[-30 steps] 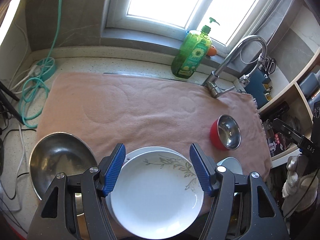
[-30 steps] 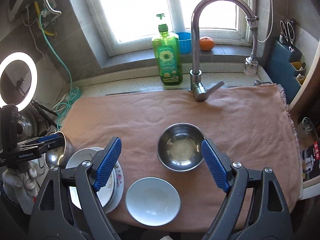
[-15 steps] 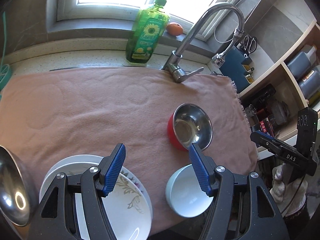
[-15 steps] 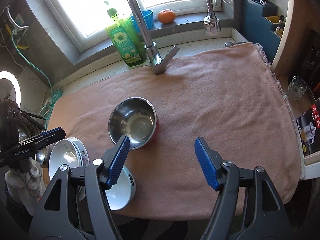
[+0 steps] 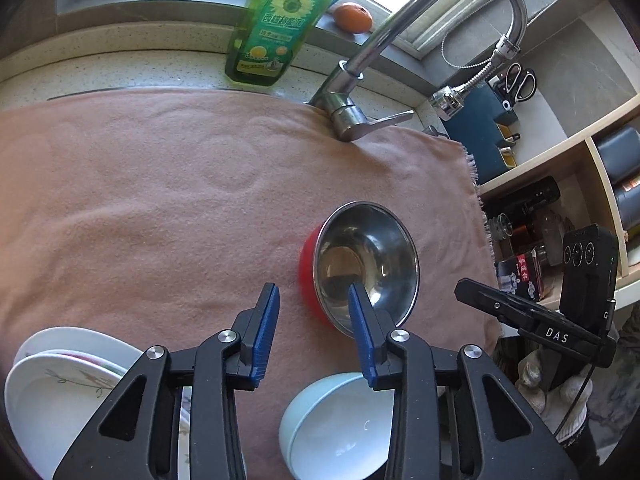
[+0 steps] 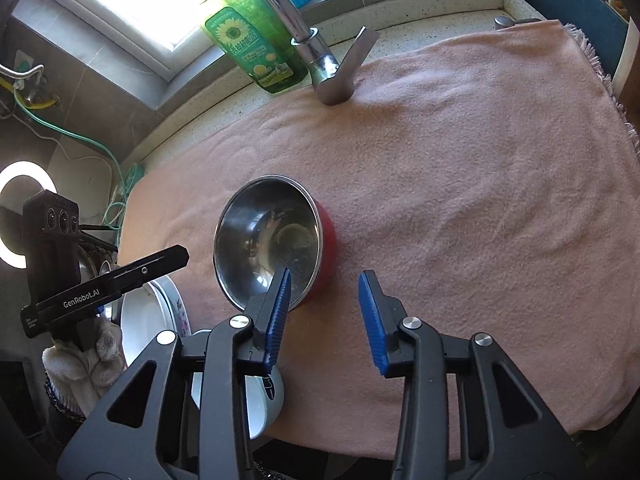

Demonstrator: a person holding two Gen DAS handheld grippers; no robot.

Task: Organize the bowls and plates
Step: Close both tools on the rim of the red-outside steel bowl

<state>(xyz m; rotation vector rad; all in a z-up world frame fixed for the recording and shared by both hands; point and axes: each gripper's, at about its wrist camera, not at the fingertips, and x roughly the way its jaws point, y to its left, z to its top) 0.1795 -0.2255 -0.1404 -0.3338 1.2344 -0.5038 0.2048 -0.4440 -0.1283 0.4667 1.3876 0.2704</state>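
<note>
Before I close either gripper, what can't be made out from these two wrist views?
- Left wrist view: stacked white plates, cut by the frame edge and left gripper; count unclear.
- Right wrist view: pale blue-white bowl, mostly behind right gripper.
- Both: whether either grips the red-sided steel bowl.

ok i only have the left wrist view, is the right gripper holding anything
Observer: No. The right gripper has just been closing its jaws, with only the pink towel between them.
Operator: where is it next to the steel bowl
Observer: One finger overlaps the near rim of the steel bowl in the picture, and the other is over bare towel. I cannot tell whether it touches the bowl.
Operator: whats further left past the plates
Observer: A lit ring light stands beyond the towel's edge.
</note>
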